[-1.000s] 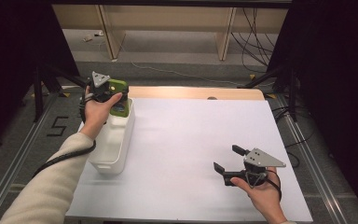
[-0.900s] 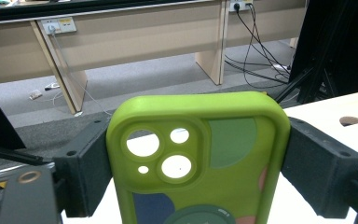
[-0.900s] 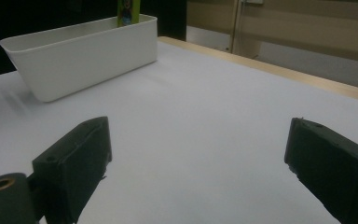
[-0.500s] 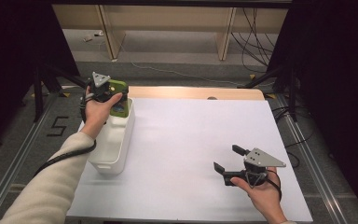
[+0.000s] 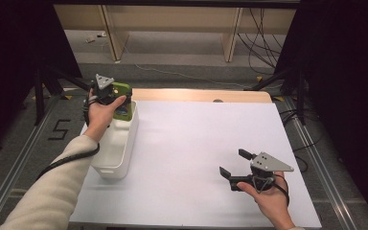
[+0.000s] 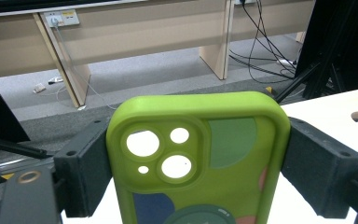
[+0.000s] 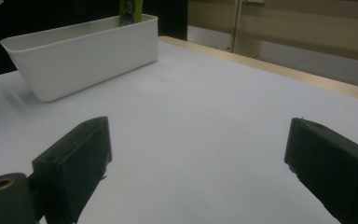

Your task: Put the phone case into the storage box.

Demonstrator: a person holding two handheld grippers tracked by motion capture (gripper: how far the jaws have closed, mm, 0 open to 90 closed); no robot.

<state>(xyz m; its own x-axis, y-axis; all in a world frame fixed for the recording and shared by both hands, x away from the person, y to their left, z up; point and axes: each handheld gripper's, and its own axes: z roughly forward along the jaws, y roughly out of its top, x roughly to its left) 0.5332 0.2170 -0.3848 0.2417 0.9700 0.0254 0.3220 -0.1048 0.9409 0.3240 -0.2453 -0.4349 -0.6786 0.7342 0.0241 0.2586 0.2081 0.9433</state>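
We've got the left gripper (image 5: 117, 98) clamped on the phone case (image 6: 200, 158) over the bin's (image 5: 117, 158) far end, ready to drop, while the right gripper (image 5: 235, 165) idles wide open, empty, near-right on the desk (image 5: 196, 143).

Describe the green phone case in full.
The lime-green phone case looks like soft matte rubber, with rounded corners, a raised camera block of four round cut-outs, and dark green, blue and pink patches. It stands upright, clamped by its side edges between the left gripper's black jaws, over the far end of the white plastic bin.
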